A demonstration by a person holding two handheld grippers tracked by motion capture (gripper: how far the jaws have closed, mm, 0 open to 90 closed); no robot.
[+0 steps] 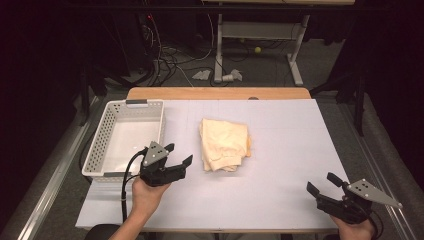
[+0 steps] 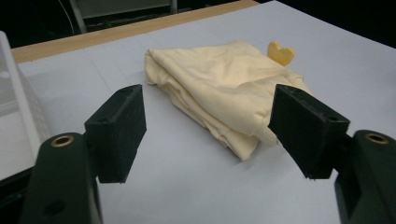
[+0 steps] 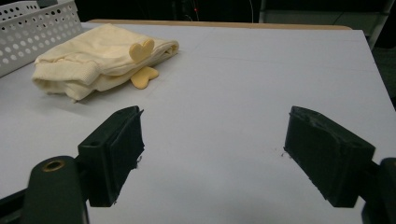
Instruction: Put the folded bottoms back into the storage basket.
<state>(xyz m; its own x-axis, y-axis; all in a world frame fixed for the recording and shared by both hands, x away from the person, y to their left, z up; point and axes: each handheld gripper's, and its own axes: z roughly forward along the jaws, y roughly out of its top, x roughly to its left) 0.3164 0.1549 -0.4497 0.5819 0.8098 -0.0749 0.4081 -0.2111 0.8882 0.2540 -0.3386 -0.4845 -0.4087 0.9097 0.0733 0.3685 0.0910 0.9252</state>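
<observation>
Cream cloth (image 1: pixel 224 144), 1 folded pile, lay beside 1 white basket (image 1: pixel 107 135).
Its long axis ran near-to-far; 2 grippers, left (image 1: pixel 177 154) and right (image 1: pixel 322 183), had jaws spread, empty.

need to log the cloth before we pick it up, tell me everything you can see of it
The cloth is pale cream-yellow, soft fabric folded into a rough, thick rectangle with layered edges showing. A ribbed band runs along one end, and two darker yellow heart-shaped pieces stick out at one side. It lies flat mid-table on the white sheet, right of the basket, touched by neither hand-held gripper.
</observation>
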